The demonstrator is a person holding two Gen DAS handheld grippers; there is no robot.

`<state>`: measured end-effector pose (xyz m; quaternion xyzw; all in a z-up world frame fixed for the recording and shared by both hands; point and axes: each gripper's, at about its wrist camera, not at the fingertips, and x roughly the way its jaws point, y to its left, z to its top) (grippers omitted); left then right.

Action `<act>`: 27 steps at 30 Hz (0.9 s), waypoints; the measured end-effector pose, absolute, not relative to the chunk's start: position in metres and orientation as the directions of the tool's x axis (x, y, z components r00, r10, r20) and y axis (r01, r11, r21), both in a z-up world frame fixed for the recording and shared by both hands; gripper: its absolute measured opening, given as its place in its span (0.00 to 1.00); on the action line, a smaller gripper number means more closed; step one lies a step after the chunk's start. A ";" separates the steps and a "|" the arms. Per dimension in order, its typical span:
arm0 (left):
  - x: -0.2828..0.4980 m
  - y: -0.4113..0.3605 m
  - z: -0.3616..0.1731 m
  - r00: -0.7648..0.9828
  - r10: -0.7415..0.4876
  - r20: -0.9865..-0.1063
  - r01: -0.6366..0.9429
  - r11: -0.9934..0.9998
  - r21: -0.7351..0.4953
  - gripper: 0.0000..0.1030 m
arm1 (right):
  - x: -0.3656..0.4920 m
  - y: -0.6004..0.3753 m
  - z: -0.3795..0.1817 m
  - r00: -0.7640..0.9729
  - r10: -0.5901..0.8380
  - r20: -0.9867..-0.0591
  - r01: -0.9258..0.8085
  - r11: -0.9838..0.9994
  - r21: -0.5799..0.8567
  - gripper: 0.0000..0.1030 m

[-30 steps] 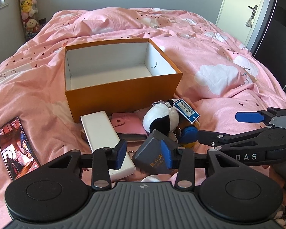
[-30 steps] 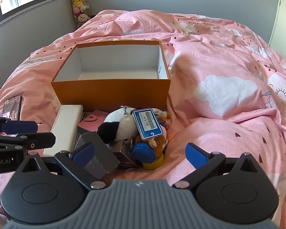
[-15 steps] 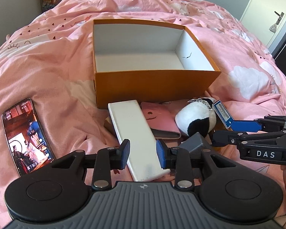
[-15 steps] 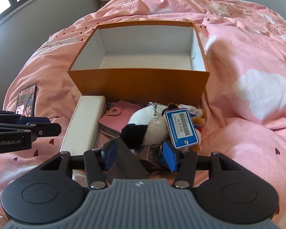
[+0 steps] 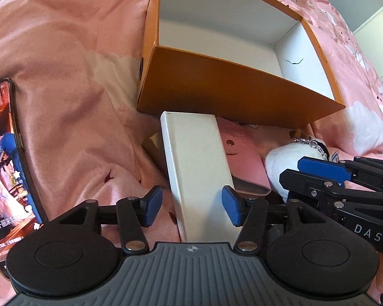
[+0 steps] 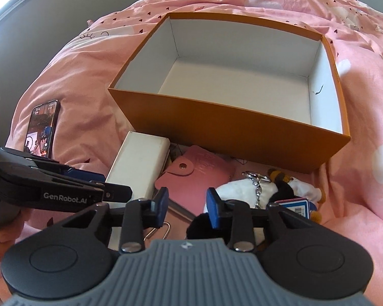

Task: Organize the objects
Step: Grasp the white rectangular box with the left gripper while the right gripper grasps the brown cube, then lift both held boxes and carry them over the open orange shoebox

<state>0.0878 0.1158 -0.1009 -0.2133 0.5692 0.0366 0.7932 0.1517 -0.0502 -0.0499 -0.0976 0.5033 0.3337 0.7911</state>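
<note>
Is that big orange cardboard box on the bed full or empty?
Empty. The orange cardboard box has no lid, and only its bare white floor and walls show inside; everything else lies outside on the pink bedspread.

Orange box — matt cardboard, white paper-lined inside. White case — smooth, slightly scuffed. Pink wallet — leather-look, metal snap. Plush toy — fuzzy cloth, metal chain. Bedcover — satiny sheen. Phone — glossy glass.

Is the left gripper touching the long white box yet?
Apart. In the left wrist view the left gripper straddles the white box, with pink bedding showing between the left pad and the box's edge; its jaws have just been opening.
</note>
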 end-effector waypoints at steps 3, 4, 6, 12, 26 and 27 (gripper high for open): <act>0.094 0.122 -0.111 0.346 -0.228 -0.910 -0.323 0.882 -0.343 0.69 | 0.160 -0.045 -0.057 0.258 0.419 -0.871 -0.630 0.756 0.177 0.34; 0.096 0.123 -0.114 0.343 -0.241 -0.908 -0.331 0.874 -0.357 0.69 | 0.163 -0.043 -0.059 0.253 0.417 -0.873 -0.631 0.755 0.178 0.34; 0.099 0.123 -0.118 0.342 -0.270 -0.900 -0.330 0.863 -0.384 0.65 | 0.167 -0.041 -0.063 0.240 0.415 -0.877 -0.632 0.753 0.184 0.34; 0.100 0.121 -0.113 0.356 -0.264 -0.896 -0.352 0.851 -0.391 0.51 | 0.175 -0.030 -0.073 0.216 0.402 -0.890 -0.640 0.747 0.182 0.34; 0.089 0.133 -0.063 0.385 -0.162 -0.909 -0.278 0.918 -0.282 0.31 | 0.185 0.008 -0.079 0.124 0.476 -0.871 -0.779 0.590 0.211 0.36; 0.089 0.133 -0.060 0.381 -0.155 -0.912 -0.267 0.926 -0.269 0.31 | 0.184 0.012 -0.081 0.109 0.479 -0.871 -0.792 0.572 0.215 0.41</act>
